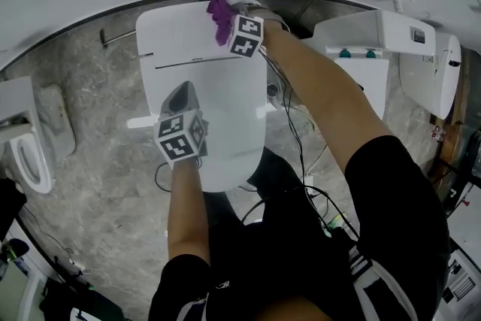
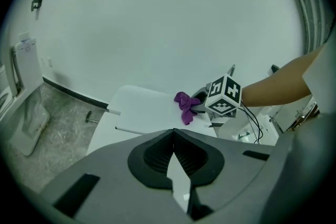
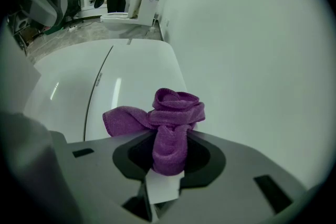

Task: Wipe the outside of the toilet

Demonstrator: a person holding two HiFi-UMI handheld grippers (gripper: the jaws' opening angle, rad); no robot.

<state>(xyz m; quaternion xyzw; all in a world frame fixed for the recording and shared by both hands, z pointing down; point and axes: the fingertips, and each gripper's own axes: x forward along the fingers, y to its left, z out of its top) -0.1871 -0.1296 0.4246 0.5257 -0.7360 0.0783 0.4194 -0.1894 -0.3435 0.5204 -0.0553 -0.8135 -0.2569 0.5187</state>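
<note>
Right fingers (image 3: pixel 211 159) tight on purple cloth (image 3: pixel 176 113), left fingers (image 2: pixel 151 157) closed, white toilet (image 1: pixel 225 98), grey floor (image 1: pixel 105 143)

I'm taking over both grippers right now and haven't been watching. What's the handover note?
Right gripper: shut on the purple cloth, over the back of the toilet, close to the wall. I cannot tell if the cloth touches the toilet.
Left gripper: shut, empty, above the closed lid.
Done: the pictures don't show which parts have been wiped.
Left: probably the lid, sides and base. I'd work from the back towards the front.
</note>
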